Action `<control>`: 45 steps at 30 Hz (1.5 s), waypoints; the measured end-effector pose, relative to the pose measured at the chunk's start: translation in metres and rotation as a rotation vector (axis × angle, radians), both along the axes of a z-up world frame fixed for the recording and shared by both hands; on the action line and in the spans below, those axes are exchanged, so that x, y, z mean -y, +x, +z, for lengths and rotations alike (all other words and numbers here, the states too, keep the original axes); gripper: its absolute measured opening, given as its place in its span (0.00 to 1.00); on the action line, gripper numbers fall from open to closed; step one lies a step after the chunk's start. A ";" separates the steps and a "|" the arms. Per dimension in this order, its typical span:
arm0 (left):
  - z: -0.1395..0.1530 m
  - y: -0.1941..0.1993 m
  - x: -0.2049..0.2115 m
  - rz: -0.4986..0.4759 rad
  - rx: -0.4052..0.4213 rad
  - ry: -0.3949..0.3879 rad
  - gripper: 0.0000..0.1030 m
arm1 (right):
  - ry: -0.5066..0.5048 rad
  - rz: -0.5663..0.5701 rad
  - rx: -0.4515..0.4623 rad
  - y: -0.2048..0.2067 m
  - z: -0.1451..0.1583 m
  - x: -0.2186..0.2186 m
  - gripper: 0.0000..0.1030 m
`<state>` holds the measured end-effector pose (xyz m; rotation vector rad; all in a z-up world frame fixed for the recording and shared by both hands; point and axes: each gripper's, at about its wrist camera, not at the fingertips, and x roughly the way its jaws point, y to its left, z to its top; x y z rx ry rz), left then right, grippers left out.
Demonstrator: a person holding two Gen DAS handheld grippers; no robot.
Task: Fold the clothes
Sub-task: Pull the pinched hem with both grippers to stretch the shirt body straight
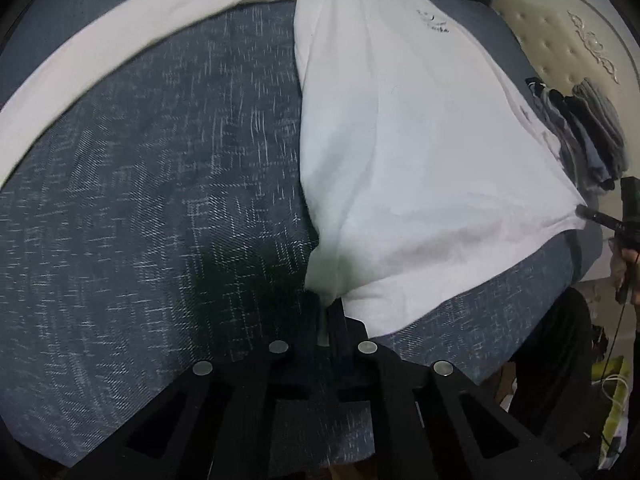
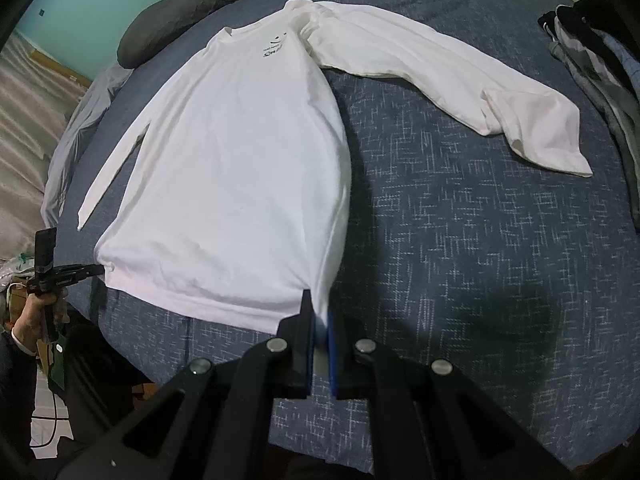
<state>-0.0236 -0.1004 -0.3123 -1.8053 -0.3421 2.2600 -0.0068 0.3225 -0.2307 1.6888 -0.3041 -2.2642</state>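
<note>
A white long-sleeve shirt [image 1: 420, 140] [image 2: 240, 160] lies face up and flat on a dark blue bedspread [image 1: 160, 200] [image 2: 460, 220]. One sleeve [image 2: 440, 68] [image 1: 120, 40] stretches out sideways; the other sleeve [image 2: 116, 160] lies along the body. My left gripper [image 1: 328, 316] is shut on one bottom hem corner, with white cloth pinched between its fingers. My right gripper [image 2: 320, 320] is shut on the opposite hem corner. Each gripper also shows in the other's view: the left gripper [image 2: 98, 269] and the right gripper [image 1: 582, 211] both sit at the hem's ends.
A pile of dark and grey clothes [image 1: 592, 136] [image 2: 592, 52] lies on the bed beyond the spread sleeve. A dark pillow or duvet [image 2: 180, 12] sits past the collar. A cream headboard [image 1: 560, 40] is behind. A hand [image 2: 36, 320] holds the left gripper off the bed's edge.
</note>
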 end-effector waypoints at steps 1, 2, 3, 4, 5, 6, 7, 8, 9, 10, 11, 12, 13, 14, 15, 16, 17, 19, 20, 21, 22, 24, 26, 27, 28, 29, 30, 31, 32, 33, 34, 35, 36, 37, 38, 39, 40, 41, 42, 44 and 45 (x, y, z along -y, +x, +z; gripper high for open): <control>0.005 0.001 0.001 -0.002 -0.007 0.000 0.05 | -0.001 0.002 -0.002 0.000 0.002 0.000 0.04; 0.009 0.003 0.001 -0.004 -0.012 0.000 0.05 | -0.002 0.003 -0.006 0.001 0.004 0.000 0.04; 0.014 0.004 0.003 -0.004 -0.021 -0.001 0.05 | -0.004 0.004 -0.009 0.001 0.006 0.000 0.04; 0.018 0.006 0.003 -0.003 -0.027 0.000 0.05 | -0.007 0.006 -0.012 0.002 0.008 0.000 0.04; 0.022 0.008 0.004 -0.003 -0.032 0.002 0.05 | -0.009 0.008 -0.016 0.003 0.010 0.000 0.04; 0.026 0.009 0.005 -0.003 -0.037 0.003 0.05 | -0.012 0.010 -0.021 0.004 0.012 0.000 0.04; 0.028 0.011 0.006 -0.004 -0.039 0.004 0.04 | -0.017 0.012 -0.024 0.005 0.014 0.001 0.04; 0.030 0.013 0.006 -0.007 -0.040 0.002 0.04 | -0.021 0.016 -0.028 0.005 0.017 0.002 0.04; 0.033 0.015 0.005 -0.009 -0.042 0.000 0.04 | -0.024 0.020 -0.030 0.006 0.019 0.003 0.04; 0.034 0.019 0.007 -0.013 -0.041 -0.006 0.04 | -0.026 0.025 -0.030 0.008 0.020 0.004 0.04; 0.034 0.022 0.008 -0.016 -0.039 -0.013 0.04 | -0.026 0.030 -0.028 0.010 0.022 0.006 0.04; 0.035 0.026 0.010 -0.019 -0.037 -0.020 0.04 | -0.021 0.038 -0.026 0.011 0.022 0.007 0.04; 0.036 0.030 0.011 -0.022 -0.035 -0.028 0.04 | -0.014 0.043 -0.021 0.013 0.022 0.008 0.04; 0.035 0.030 0.010 -0.021 -0.032 -0.029 0.04 | -0.007 0.048 -0.016 0.014 0.022 0.008 0.04; 0.034 0.028 0.008 -0.018 -0.029 -0.029 0.04 | -0.001 0.052 -0.012 0.016 0.021 0.008 0.04; 0.031 0.030 0.008 -0.011 -0.023 -0.024 0.04 | 0.003 0.053 -0.010 0.017 0.021 0.008 0.04; 0.028 0.032 0.011 -0.005 -0.018 -0.018 0.04 | 0.004 0.050 -0.007 0.018 0.020 0.007 0.04; 0.023 0.034 0.009 -0.001 -0.004 -0.016 0.04 | 0.003 0.042 0.005 0.019 0.014 0.007 0.04; 0.022 0.036 0.008 -0.006 -0.001 -0.022 0.03 | 0.009 0.044 0.016 0.020 0.010 0.009 0.04; 0.022 0.039 0.006 -0.010 0.002 -0.027 0.03 | 0.014 0.048 0.028 0.021 0.006 0.012 0.04; 0.023 0.043 0.004 -0.014 0.005 -0.032 0.04 | 0.016 0.054 0.039 0.022 0.001 0.014 0.04; 0.020 0.046 0.003 -0.015 0.009 -0.038 0.03 | 0.019 0.061 0.047 0.023 -0.004 0.016 0.04; 0.018 0.049 0.006 -0.007 0.012 -0.037 0.03 | 0.019 0.057 0.056 0.025 -0.008 0.016 0.04; 0.017 0.050 0.008 -0.001 0.012 -0.036 0.03 | 0.019 0.056 0.060 0.026 -0.010 0.016 0.04; 0.018 0.051 0.009 0.004 0.011 -0.034 0.03 | 0.020 0.055 0.064 0.027 -0.011 0.015 0.04; 0.020 0.052 0.012 0.011 0.006 -0.028 0.03 | 0.018 0.055 0.065 0.027 -0.011 0.015 0.04; 0.022 0.052 0.014 0.017 0.001 -0.022 0.03 | 0.012 0.051 0.061 0.028 -0.009 0.014 0.04; 0.025 0.052 0.016 0.024 -0.005 -0.017 0.03 | -0.009 0.040 0.043 0.030 -0.005 0.011 0.04; 0.027 0.052 0.019 0.030 -0.010 -0.013 0.03 | -0.038 0.030 0.026 0.031 0.001 0.008 0.04; 0.030 0.052 0.021 0.034 -0.016 -0.016 0.03 | -0.055 0.022 0.016 0.032 0.006 0.005 0.04; 0.032 0.051 0.022 0.037 -0.020 -0.017 0.03 | -0.069 0.016 0.008 0.032 0.010 0.003 0.04; 0.035 0.051 0.024 0.040 -0.026 -0.016 0.03 | -0.076 0.016 0.006 0.031 0.013 0.002 0.04; 0.038 0.051 0.025 0.045 -0.033 -0.014 0.03 | -0.077 0.019 0.002 0.031 0.016 0.001 0.04; 0.038 0.049 0.028 0.049 -0.038 -0.012 0.03 | -0.079 0.022 -0.002 0.032 0.018 0.001 0.04; 0.037 0.047 0.029 0.050 -0.035 -0.013 0.03 | -0.077 0.024 -0.005 0.032 0.020 0.001 0.04; 0.036 0.046 0.029 0.050 -0.030 -0.015 0.03 | -0.069 0.025 -0.003 0.032 0.018 0.001 0.04; 0.034 0.045 0.030 0.050 -0.026 -0.017 0.03 | -0.061 0.026 0.001 0.032 0.016 0.001 0.04; 0.033 0.047 0.030 0.048 -0.021 -0.017 0.03 | -0.055 0.026 0.014 0.030 0.012 0.002 0.04; 0.033 0.047 0.029 0.046 -0.020 -0.014 0.03 | -0.051 0.026 0.027 0.030 0.006 0.004 0.04; 0.033 0.046 0.027 0.044 -0.019 -0.006 0.03 | -0.049 0.027 0.045 0.031 -0.003 0.007 0.04; 0.035 0.045 0.028 0.047 -0.023 0.000 0.03 | -0.062 0.021 0.045 0.030 -0.005 0.007 0.04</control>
